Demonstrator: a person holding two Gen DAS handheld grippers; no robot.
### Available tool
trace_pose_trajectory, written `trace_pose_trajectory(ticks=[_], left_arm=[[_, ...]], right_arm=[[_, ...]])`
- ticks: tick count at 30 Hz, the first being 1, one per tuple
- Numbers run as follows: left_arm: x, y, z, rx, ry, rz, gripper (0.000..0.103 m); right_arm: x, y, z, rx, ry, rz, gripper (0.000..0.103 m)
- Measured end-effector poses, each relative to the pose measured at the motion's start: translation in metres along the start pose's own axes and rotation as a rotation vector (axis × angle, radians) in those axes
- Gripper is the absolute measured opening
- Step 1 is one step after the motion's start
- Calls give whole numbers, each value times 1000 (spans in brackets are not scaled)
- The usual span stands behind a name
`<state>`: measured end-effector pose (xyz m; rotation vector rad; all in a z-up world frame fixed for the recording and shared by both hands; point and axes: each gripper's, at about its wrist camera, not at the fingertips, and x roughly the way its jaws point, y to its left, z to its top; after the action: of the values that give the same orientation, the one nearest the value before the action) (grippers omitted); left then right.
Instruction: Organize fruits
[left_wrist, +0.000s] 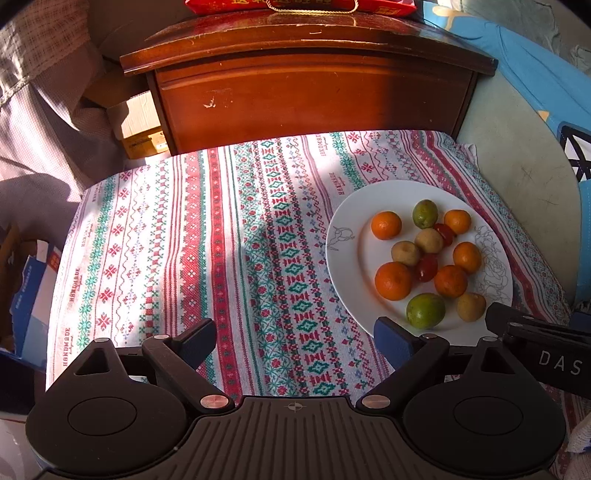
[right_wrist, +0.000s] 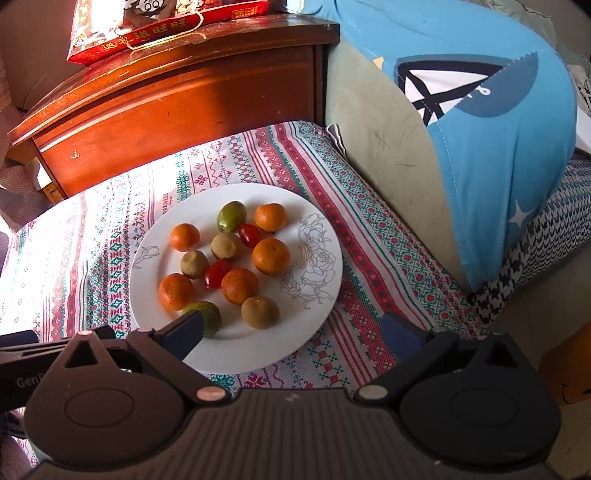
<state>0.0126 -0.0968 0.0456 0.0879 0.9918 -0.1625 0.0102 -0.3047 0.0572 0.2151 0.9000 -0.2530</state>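
A white plate (left_wrist: 347, 266) (right_wrist: 236, 354) with a line-drawn rose sits on a patterned cloth (left_wrist: 207, 240) (right_wrist: 81, 240). It holds several orange tangerines (left_wrist: 393, 280) (right_wrist: 270, 256), two green fruits (left_wrist: 425, 310) (right_wrist: 231, 216), several brownish round fruits (left_wrist: 471, 306) (right_wrist: 260, 312) and two red cherry tomatoes (left_wrist: 426, 268) (right_wrist: 217, 272). My left gripper (left_wrist: 295, 338) is open and empty over the cloth, left of the plate. My right gripper (right_wrist: 291, 328) is open and empty over the plate's near rim, its left finger (right_wrist: 184, 328) partly hiding a green fruit (right_wrist: 210, 315).
A brown wooden cabinet (left_wrist: 306, 92) (right_wrist: 177, 107) stands behind the cloth, with a red packet (right_wrist: 162, 29) on top. A blue cushion (right_wrist: 498, 147) and a pale green cushion edge (left_wrist: 517, 177) lie to the right. Cardboard boxes (left_wrist: 140, 129) stand at the left.
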Motion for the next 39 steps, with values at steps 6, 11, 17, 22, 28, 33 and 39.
trace_pose_trajectory(ticks=[6, 11, 17, 22, 28, 33, 39], left_arm=[[4, 1, 2, -19, 13, 25, 93], [7, 1, 3, -24, 26, 33, 93], [11, 1, 2, -25, 39, 42, 93], [12, 1, 2, -21, 42, 56, 93], [13, 1, 1, -17, 43, 60, 93], [13, 4, 0, -21, 43, 65, 93], [11, 8, 0, -25, 40, 71, 94]], right_arm=[[5, 4, 1, -6, 12, 4, 101], [9, 6, 0, -19, 23, -7, 101], [10, 9, -1, -29, 27, -3, 101], [13, 9, -2, -31, 35, 3, 101], [15, 9, -2, -34, 37, 4, 101], [15, 10, -3, -38, 37, 5, 101], [18, 12, -6, -51, 47, 0, 101]])
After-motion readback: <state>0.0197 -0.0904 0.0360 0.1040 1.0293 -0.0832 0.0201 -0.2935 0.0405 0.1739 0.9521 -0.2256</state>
